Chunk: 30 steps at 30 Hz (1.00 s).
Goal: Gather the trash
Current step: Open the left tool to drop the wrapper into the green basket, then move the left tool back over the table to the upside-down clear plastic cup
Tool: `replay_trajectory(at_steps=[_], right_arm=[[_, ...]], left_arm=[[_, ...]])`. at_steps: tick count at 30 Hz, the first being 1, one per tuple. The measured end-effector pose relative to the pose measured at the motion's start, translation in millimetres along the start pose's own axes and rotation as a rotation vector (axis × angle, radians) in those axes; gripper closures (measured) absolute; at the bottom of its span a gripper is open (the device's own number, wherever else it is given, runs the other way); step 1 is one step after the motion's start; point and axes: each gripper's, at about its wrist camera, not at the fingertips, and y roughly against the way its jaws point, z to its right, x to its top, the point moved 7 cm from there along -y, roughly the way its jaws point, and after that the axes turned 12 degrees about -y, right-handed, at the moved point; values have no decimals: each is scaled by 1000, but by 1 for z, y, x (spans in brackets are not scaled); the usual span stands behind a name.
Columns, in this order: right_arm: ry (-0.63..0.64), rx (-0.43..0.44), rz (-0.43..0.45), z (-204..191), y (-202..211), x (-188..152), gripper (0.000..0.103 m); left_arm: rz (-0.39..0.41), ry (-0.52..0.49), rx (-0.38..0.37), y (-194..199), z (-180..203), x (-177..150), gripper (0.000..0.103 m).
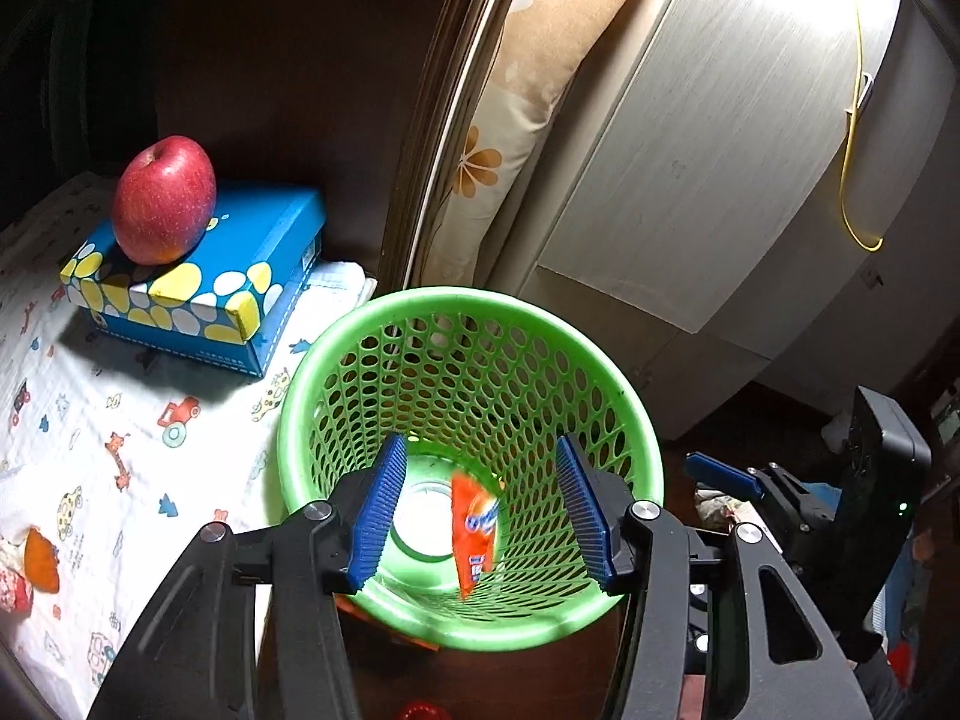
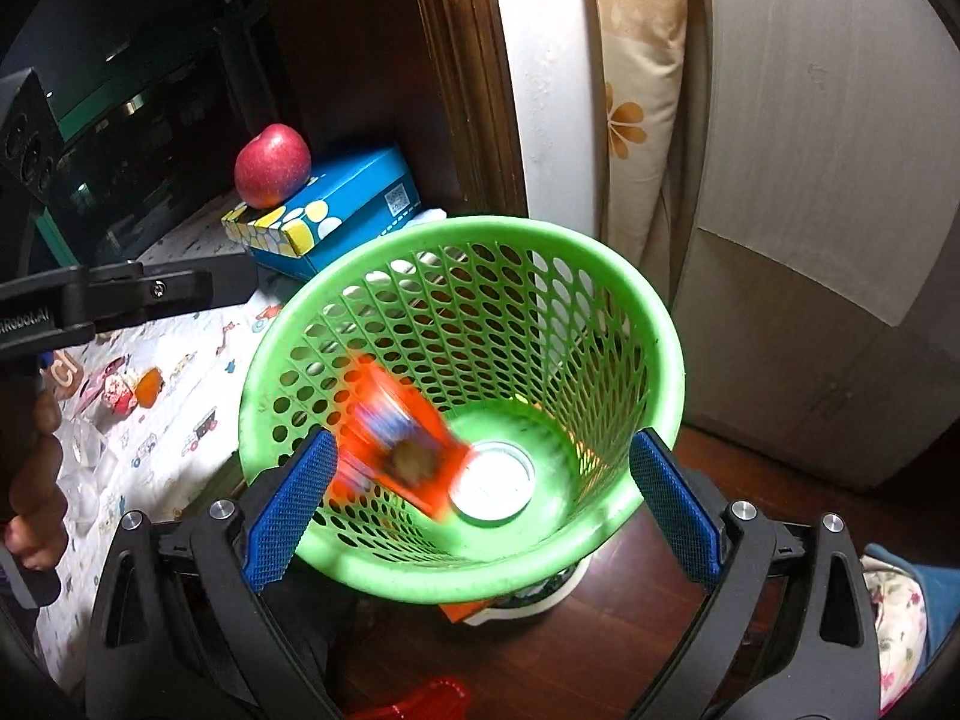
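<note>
1. Your left gripper (image 1: pixel 480 510) sits over the green mesh wastebasket (image 1: pixel 312 420), jaws spread, nothing between the pads.
2. The orange snack wrapper (image 1: pixel 474 534) is inside the basket, motion-blurred, beside a white disc (image 2: pixel 493 489) on the basket's floor.
3. Your right gripper (image 2: pixel 480 510) stands wide open at the basket's near rim, gripping nothing.
4. Far left, a red apple (image 1: pixel 163 199) rests on a blue tissue box (image 1: pixel 240 276) on the patterned cloth (image 1: pixel 90 420).
5. More scraps (image 2: pixel 135 390) lie on the cloth at near left.
</note>
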Motion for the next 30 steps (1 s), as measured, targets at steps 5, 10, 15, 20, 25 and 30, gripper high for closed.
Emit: replay_trajectory(at_steps=[5,10,15,20,25,30], right_arm=[[9,24,7,-12,8,-3,6],[27,71,14,-36,14,-7,6],[64,123,4,-72,13,-11,6],[114,175,-13,-112,9,-17,6],[163,221,-32,-151,5,-26,6],[209,266,-50,-188,0,-35,6]], left_arm=[[16,18,36,19,-12,-12,53],[36,40,139,55,-33,-33,51],[54,114,246,95,-69,-62,49],[54,221,349,135,-113,-103,46],[42,320,442,174,-155,-155,45],[18,371,537,201,-175,-202,41]])
